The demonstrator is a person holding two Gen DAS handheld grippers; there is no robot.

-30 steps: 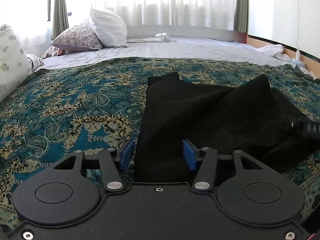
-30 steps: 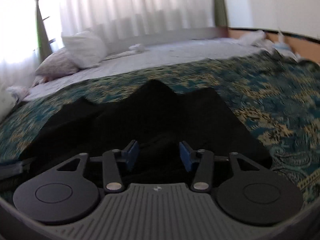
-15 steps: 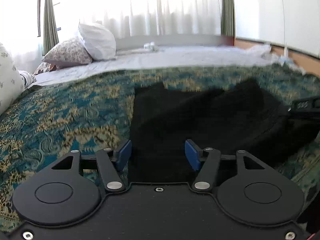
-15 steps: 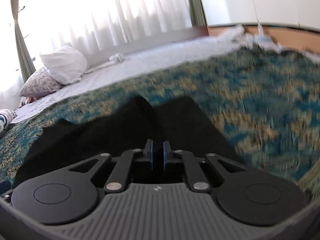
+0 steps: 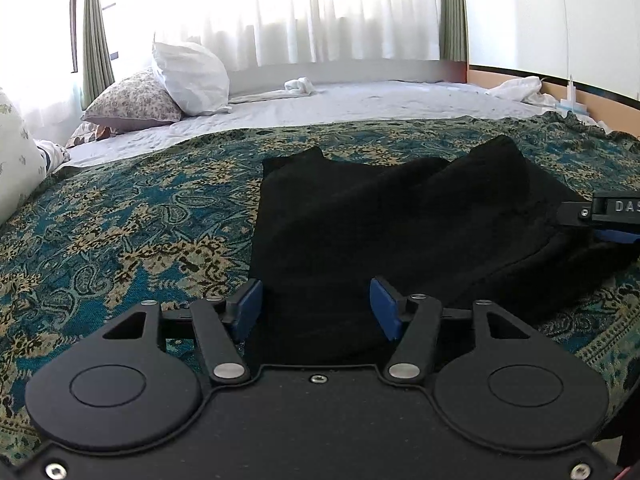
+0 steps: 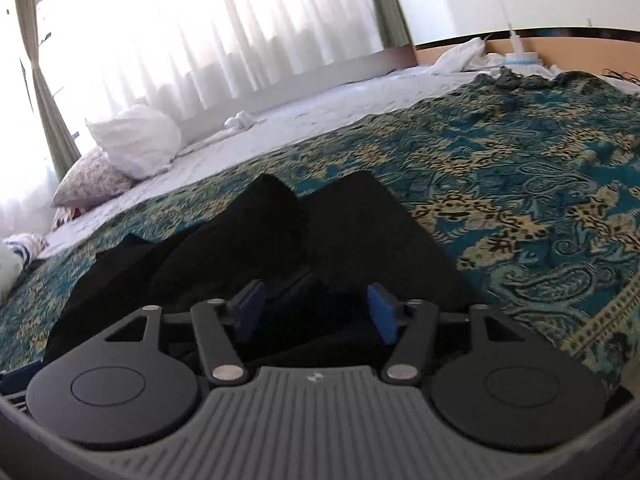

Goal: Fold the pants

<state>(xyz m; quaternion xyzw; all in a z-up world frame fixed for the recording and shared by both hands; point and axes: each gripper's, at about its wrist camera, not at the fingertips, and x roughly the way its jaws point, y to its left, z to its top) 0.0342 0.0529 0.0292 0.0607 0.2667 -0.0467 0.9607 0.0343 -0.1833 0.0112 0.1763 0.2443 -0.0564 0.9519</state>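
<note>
Black pants (image 5: 400,220) lie folded on a teal and gold patterned bedspread (image 5: 140,232). My left gripper (image 5: 316,308) hovers at their near left corner, jaws apart, the near hem lying in the gap without being pinched. In the right wrist view the pants (image 6: 260,240) spread ahead and to the left. My right gripper (image 6: 316,310) sits low over their rumpled near right part. Its jaws are opening, with loose cloth beneath and between them and the pads off the cloth. One of its fingers (image 5: 600,212) shows at the right edge of the left wrist view.
White and floral pillows (image 5: 188,76) lean at the far left of the bed near curtained windows. A white sheet (image 5: 360,104) covers the far half, with a small white cloth (image 5: 298,86) on it. Crumpled white fabric (image 6: 460,56) lies by the orange headboard wall at the right.
The right gripper, open a second ago, snapped shut half a second ago and now stands open again, rolled and shifted slightly. The left gripper's jaws widened a little; the pants lie as before.
</note>
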